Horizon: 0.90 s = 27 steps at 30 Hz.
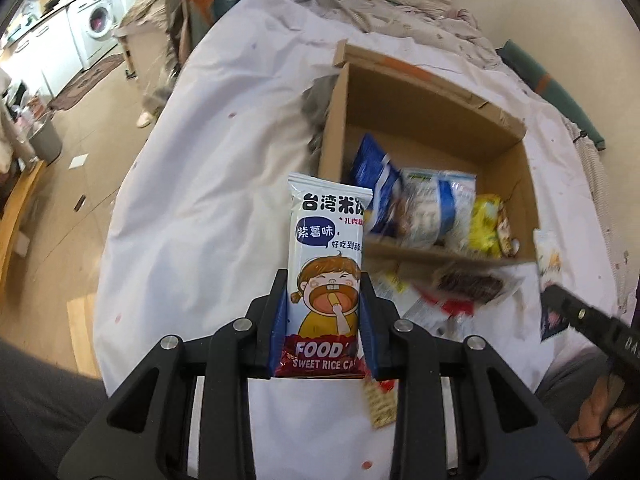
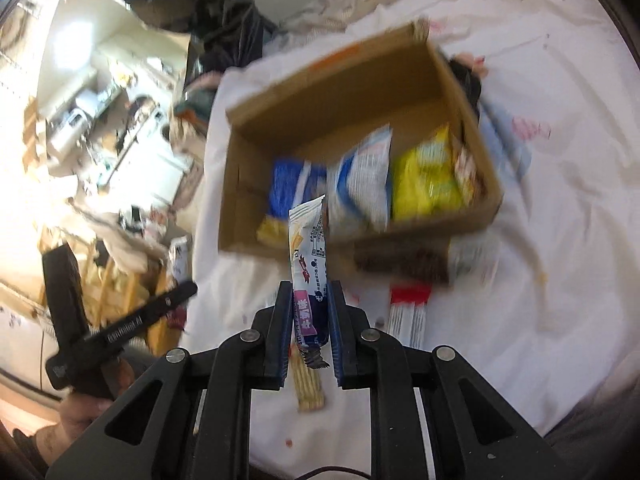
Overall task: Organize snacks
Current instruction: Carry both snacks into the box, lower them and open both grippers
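My left gripper [image 1: 325, 292] is shut on a white sweet rice cake packet [image 1: 326, 240] with a cartoon child, held upright just left of the open cardboard box [image 1: 436, 120]. My right gripper [image 2: 309, 300] is shut on a slim white and purple snack packet [image 2: 309, 256], held in front of the same box [image 2: 340, 92]. The box holds a blue bag [image 2: 290, 184], a white and blue bag [image 2: 366, 176] and a yellow bag [image 2: 424, 176]. The right gripper also shows at the right edge of the left wrist view [image 1: 560, 292], and the left one at the left of the right wrist view [image 2: 176, 296].
Loose packets lie on the white sheet [image 1: 208, 184] in front of the box: a dark brown one [image 2: 400, 264], a red and white one [image 2: 408, 312] and a tan biscuit strip [image 2: 308, 384]. The bed edge and floor [image 1: 80, 184] are to the left.
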Available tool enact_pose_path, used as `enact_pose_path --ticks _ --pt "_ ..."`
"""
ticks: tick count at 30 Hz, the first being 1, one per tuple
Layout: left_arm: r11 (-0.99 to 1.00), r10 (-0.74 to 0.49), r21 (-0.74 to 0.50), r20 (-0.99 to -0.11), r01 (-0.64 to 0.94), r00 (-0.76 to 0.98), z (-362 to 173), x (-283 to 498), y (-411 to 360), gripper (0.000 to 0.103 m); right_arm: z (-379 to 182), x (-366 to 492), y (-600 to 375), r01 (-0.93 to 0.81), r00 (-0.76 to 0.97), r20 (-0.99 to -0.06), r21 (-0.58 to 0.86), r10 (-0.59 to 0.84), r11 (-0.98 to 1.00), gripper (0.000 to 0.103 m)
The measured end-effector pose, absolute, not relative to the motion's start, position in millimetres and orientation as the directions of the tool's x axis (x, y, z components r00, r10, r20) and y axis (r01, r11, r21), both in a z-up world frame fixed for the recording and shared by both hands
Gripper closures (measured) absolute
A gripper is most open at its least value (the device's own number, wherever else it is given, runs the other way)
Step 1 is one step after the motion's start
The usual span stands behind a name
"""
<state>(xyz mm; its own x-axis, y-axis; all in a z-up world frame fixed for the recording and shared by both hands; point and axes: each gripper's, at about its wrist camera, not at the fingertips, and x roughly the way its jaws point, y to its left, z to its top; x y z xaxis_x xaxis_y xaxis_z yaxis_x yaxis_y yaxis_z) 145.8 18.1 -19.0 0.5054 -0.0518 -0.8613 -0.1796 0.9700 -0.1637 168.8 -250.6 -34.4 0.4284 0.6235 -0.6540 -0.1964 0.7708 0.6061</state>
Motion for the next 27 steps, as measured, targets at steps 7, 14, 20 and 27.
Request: enact_pose_path --ticks 7,14,20,27 --pt "0.976 -0.063 -0.162 -0.847 -0.143 0.527 1.2 194.0 15.1 0.076 -18.5 220.7 -265.3 -0.170 0.489 -0.645 0.589 0.587 0.790 0.086" --pt "0.983 -0.093 -0.163 -0.847 -0.089 0.523 -8.1 233.5 6.1 0.075 -40.8 243.8 -274.9 -0.139 0.490 -0.649 0.601 0.582 0.787 0.085" --pt "0.959 -0.167 -0.252 -0.869 -0.128 0.465 -38.4 244.9 9.6 0.075 -60.8 248.1 -268.1 -0.130 0.439 -0.677 0.603 0.591 0.787 0.085" --pt "0.970 -0.167 -0.229 -0.873 -0.083 0.459 -46.0 252.8 -3.9 0.075 -68.2 258.1 -244.4 -0.170 0.394 -0.695 0.588 0.601 0.791 0.085"
